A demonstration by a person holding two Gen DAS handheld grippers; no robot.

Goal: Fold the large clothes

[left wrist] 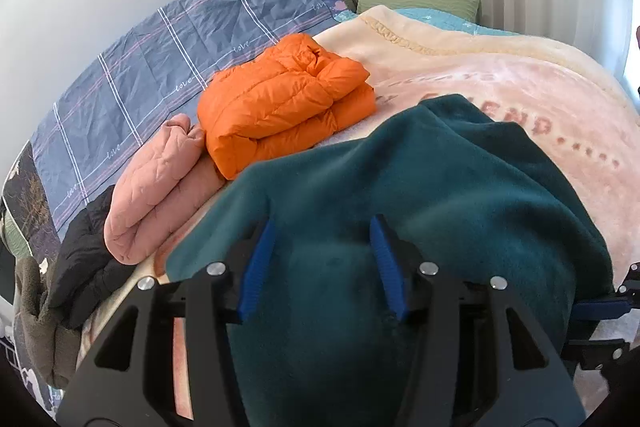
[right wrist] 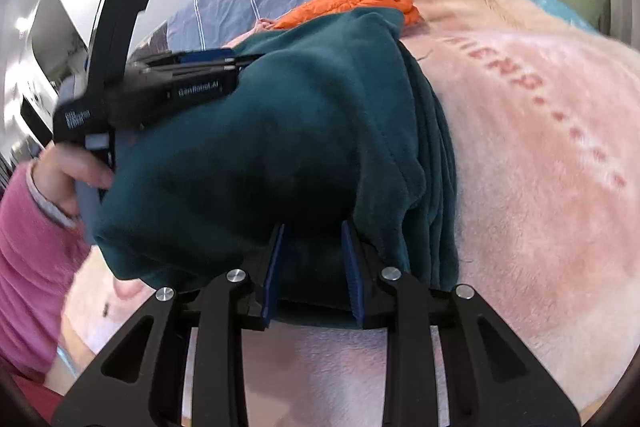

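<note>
Left wrist view: left gripper (left wrist: 322, 227) pads (left wrist: 258, 267) spread about halfway, teal fleece (left wrist: 440, 179) bulging up between them; pinched or merely pressed flat, cannot tell. Right wrist view: right gripper (right wrist: 313, 227) pads narrower, straddling the near folded edge of the same fleece; grip or loose contact, cannot tell. Fleece lying bundled on the pink blanket (left wrist: 520, 87), layered edges stacked at its right side, probably steadied from 2 sides to keep the fold from springing open. Beyond, parked aside as likely finished: 1 orange puffer (left wrist: 280, 107), 1 pink jacket (left wrist: 160, 187), both folded. 1 black garment (left wrist: 88, 259) heaped, unfolded.
</note>
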